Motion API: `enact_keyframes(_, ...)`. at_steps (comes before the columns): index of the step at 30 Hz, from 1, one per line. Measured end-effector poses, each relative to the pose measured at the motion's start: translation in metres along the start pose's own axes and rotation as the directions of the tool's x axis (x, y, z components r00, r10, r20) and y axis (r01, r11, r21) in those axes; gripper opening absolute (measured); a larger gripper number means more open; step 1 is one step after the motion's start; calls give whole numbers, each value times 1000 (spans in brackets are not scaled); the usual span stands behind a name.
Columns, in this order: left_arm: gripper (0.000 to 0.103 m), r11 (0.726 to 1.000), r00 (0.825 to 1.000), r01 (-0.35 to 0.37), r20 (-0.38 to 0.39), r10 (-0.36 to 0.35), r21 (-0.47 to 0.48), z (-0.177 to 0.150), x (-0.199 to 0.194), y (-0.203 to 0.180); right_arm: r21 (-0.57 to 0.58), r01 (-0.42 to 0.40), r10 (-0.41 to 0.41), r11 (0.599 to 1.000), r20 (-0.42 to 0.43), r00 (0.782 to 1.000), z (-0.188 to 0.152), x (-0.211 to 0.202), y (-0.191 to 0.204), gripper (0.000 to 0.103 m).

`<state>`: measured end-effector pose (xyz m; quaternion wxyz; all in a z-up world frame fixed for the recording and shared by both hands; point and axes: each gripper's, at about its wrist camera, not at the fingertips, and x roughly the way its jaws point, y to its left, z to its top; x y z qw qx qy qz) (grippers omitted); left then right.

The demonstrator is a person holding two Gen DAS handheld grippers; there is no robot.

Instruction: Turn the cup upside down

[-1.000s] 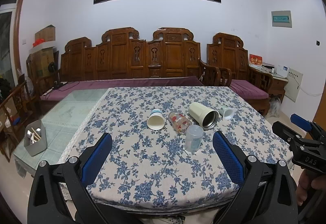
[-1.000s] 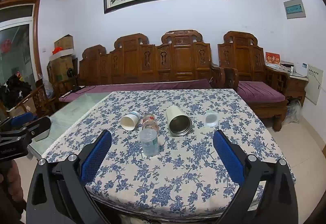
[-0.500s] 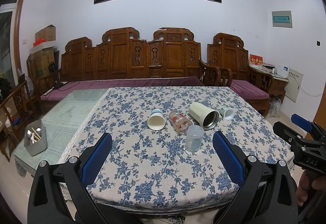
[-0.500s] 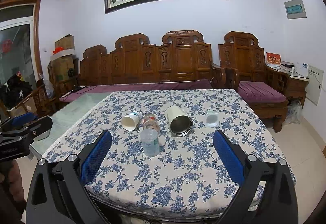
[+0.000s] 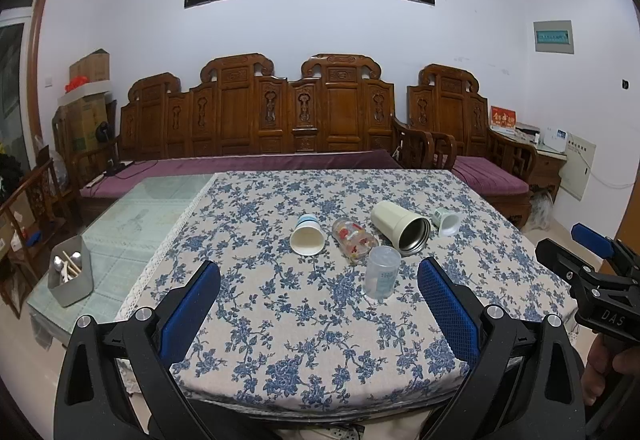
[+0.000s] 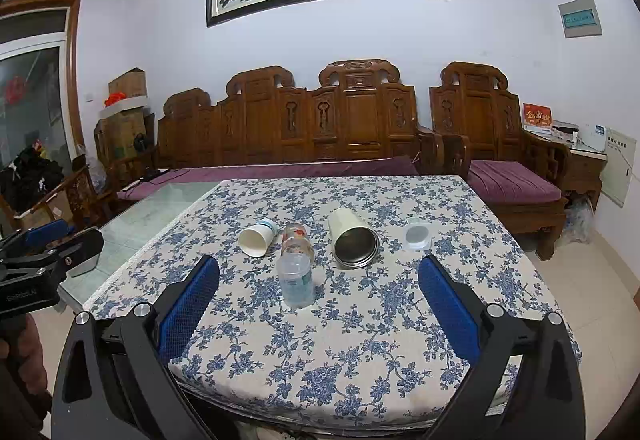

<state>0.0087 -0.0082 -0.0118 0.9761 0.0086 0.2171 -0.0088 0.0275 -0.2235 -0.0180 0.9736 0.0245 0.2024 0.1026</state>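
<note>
Several cups lie on their sides on the blue-flowered tablecloth point(image 5: 320, 320): a white paper cup point(image 5: 307, 238) point(image 6: 257, 238), a glass with red print point(image 5: 354, 236) point(image 6: 297, 238), a cream steel tumbler point(image 5: 400, 225) point(image 6: 353, 238) and a small clear cup point(image 5: 446, 221) point(image 6: 417, 233). A translucent plastic cup point(image 5: 383, 272) point(image 6: 296, 279) stands in front of them. My left gripper point(image 5: 319, 304) and right gripper point(image 6: 319, 302) are both open and empty, near the table's front edge, well short of the cups.
A grey utensil holder point(image 5: 71, 272) stands on the glass table to the left. A carved wooden sofa point(image 5: 260, 120) with purple cushions runs behind the table. The other gripper shows at each view's edge point(image 5: 592, 280) point(image 6: 36, 264).
Both views have shifted very slightly; the cups have not moved and both grippers stay open.
</note>
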Motion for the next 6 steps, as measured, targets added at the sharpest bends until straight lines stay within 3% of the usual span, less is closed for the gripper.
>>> enact_keyframes(6,95,1000,1000,-1,2,1,-4,0,-1,2,0,0,0,1000,1,1000,0,-1,0,100)
